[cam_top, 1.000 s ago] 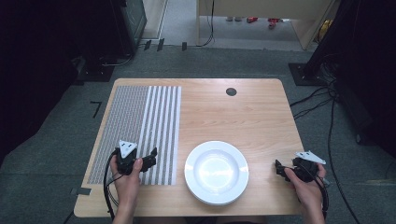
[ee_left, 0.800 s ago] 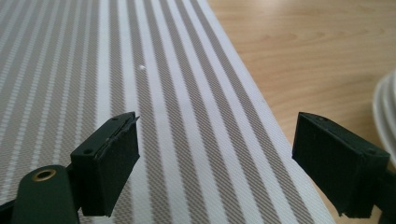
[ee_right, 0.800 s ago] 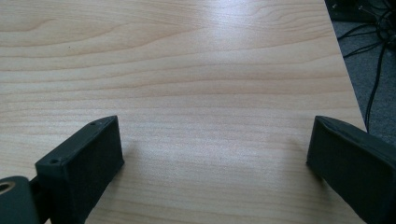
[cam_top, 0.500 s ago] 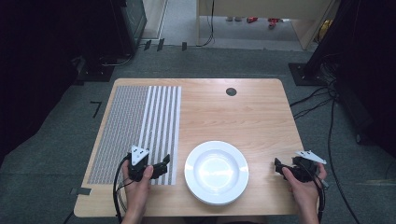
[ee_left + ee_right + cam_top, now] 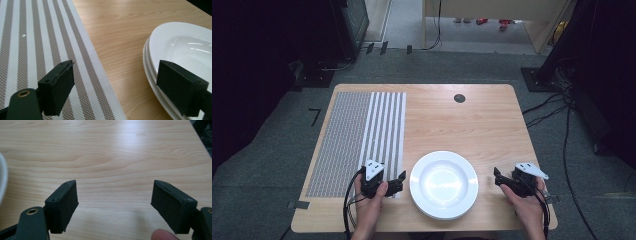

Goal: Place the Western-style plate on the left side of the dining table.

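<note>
Sliding right since earlier, left gripper (image 5: 398, 183) lies level, jaws spread beside the plate (image 5: 444, 183). Right gripper (image 5: 499, 176) has just been closing, nothing between its jaws.

White plate (image 5: 443, 184), glossy, plain, no pattern. Placemat (image 5: 358, 136): left part a fine grey-and-white weave, right part white and grey-brown stripes running lengthwise; close up in the left gripper view (image 5: 42, 47) the darker stripes show a taupe mesh texture. Table (image 5: 462, 125) is light wood with visible grain and a small black round cap (image 5: 459, 98). Left gripper (image 5: 396, 183) and right gripper (image 5: 502, 178) are black, each with a pale grey plate on top. Floor (image 5: 277, 150) dark grey.
</note>
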Tool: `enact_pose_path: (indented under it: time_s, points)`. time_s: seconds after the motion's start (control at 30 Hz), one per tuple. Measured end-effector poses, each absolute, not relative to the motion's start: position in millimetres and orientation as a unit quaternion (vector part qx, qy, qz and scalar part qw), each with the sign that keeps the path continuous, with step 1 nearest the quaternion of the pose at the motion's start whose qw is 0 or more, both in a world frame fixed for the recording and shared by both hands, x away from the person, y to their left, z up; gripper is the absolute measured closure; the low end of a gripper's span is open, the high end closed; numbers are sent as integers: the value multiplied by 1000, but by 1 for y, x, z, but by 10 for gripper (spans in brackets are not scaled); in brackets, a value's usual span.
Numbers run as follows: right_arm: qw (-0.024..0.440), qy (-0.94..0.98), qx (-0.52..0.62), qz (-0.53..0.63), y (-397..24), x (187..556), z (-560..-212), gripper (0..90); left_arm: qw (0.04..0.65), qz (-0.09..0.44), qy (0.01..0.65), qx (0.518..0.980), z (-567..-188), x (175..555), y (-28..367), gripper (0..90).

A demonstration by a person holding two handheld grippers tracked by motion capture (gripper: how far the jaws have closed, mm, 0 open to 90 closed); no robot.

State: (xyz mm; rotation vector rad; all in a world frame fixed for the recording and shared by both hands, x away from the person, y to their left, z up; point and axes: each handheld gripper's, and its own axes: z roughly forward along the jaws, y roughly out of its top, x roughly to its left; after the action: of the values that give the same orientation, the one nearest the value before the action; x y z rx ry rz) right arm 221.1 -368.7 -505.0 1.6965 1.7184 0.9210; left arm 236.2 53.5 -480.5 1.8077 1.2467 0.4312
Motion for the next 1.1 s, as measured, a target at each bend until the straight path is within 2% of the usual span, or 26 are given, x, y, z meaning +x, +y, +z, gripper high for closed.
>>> enact_pose_path:
  time_s: [0.03, 0.33, 0.5, 0.57, 0.77, 0.9, 0.93, 1.0, 1.1]
  points:
    - [271, 640, 631, 344, -365, 220, -504, 268, 437, 172, 501, 727, -481, 236, 52, 151]
    - [254, 647, 613, 374, -340, 212, -496, 279, 429, 167, 492, 739, -482, 232, 39, 151]
    - [244, 651, 603, 391, -328, 209, -492, 272, 439, 141, 493, 737, -482, 230, 31, 151]
    - [231, 643, 615, 394, -324, 208, -489, 318, 440, 134, 490, 740, -483, 229, 29, 151]
    - [222, 646, 598, 419, -321, 205, -487, 314, 434, 124, 489, 746, -485, 228, 23, 152]
    - [210, 656, 586, 426, -313, 203, -487, 343, 432, 115, 485, 751, -486, 227, 19, 153]
    - [205, 659, 585, 427, -311, 202, -487, 367, 433, 115, 483, 752, -487, 227, 18, 175]
    - [193, 659, 585, 431, -309, 202, -488, 428, 434, 120, 480, 753, -486, 224, 16, 294]
    - [186, 655, 589, 435, -307, 201, -490, 507, 431, 121, 477, 756, -487, 223, 13, 329]
